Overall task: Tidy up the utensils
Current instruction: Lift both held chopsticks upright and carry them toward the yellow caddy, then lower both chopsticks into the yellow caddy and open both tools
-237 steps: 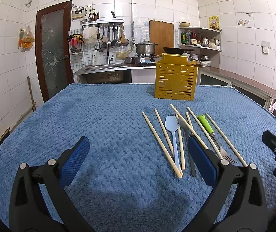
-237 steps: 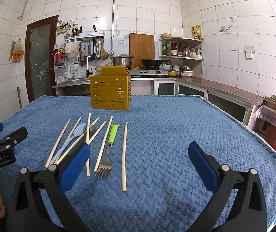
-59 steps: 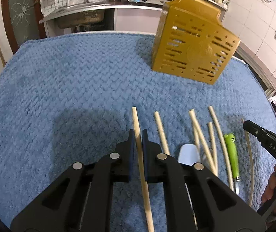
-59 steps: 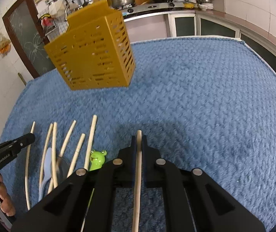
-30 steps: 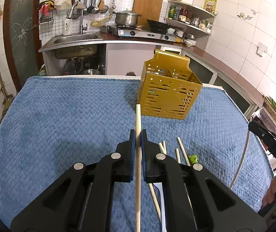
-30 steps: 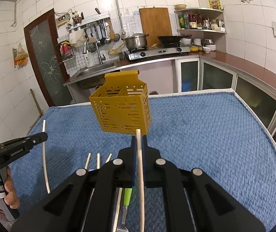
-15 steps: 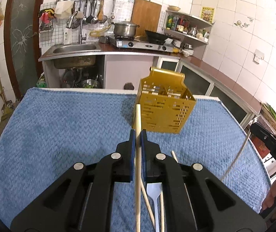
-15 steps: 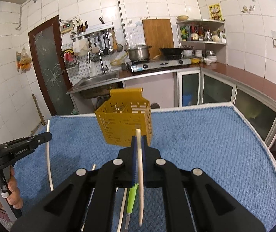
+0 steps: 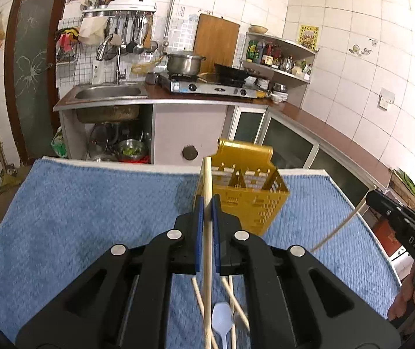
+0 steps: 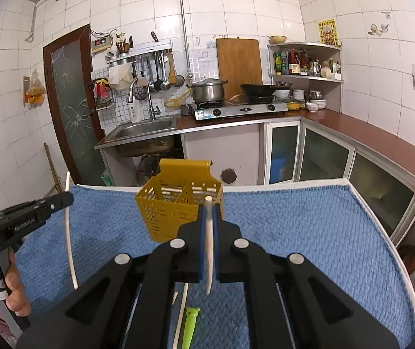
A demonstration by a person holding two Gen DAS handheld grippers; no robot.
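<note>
My left gripper (image 9: 206, 203) is shut on a wooden chopstick (image 9: 207, 174) and holds it in the air, its tip in front of the yellow slotted utensil holder (image 9: 251, 203). My right gripper (image 10: 207, 215) is shut on another chopstick (image 10: 208, 232), also raised, just before the same holder (image 10: 175, 203). The holder's compartments look empty. Below the grippers more chopsticks (image 9: 236, 299), a white spoon (image 9: 222, 317) and a green-handled fork (image 10: 190, 331) lie on the blue cloth.
The table is covered by a blue knitted cloth (image 9: 91, 218), with its far edge just behind the holder. Beyond it stand a kitchen counter with a sink (image 10: 146, 126), a stove (image 10: 236, 110) and cabinets. Each gripper shows in the other's view at the side.
Both grippers picked a chopstick off the cloth and lifted it. Over the last second both rose further and closed in on the yellow holder, now seen from above.
</note>
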